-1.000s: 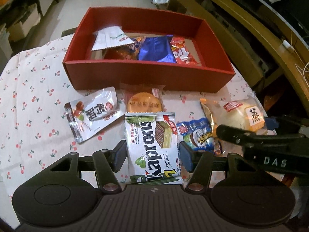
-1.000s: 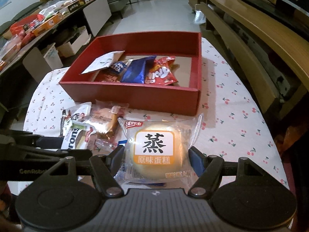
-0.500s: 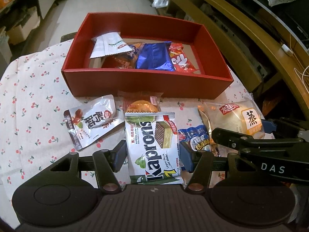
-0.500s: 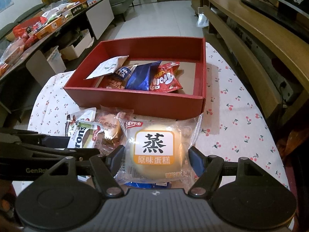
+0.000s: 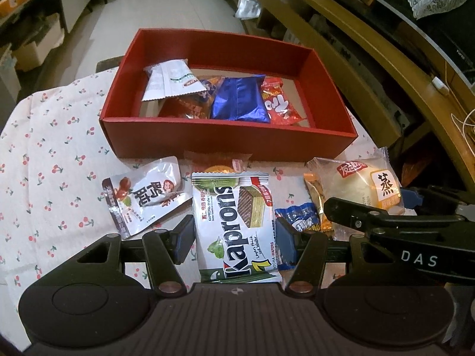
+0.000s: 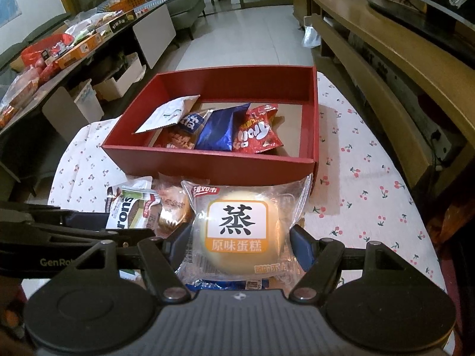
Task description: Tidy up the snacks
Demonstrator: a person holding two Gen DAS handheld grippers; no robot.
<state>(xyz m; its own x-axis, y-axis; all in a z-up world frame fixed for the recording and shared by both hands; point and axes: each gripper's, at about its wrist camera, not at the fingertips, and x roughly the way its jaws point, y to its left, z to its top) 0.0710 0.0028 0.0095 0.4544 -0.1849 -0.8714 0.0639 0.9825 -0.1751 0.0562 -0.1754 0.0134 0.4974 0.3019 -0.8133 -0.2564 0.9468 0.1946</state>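
Cherry-print table [image 5: 53,148]: red box [image 5: 225,141] at far edge holds approx 5 packs. You've left gripper [image 5: 234,234] fingers pinching wafer pack [image 5: 236,225], right gripper [image 6: 239,240] fingers pinching cake [image 6: 237,231]; both near front edge. Approx 3 more loose.

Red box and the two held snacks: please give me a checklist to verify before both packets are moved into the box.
1. Left gripper grip on the Kaprons wafer pack: ok, pads at both of its edges.
2. Right gripper grip on the steamed cake packet: ok, pads press its wrapper sides.
3. Free floor in the red box: ok, its right part is bare beside the red chips bag.
4. Blue candy packet sticking to a lifted packet: cannot tell, it lies partly under both.
5. Path over the near box wall: ok, nothing stands in between.
6. Grippers apart from each other: cannot tell, they are very near.
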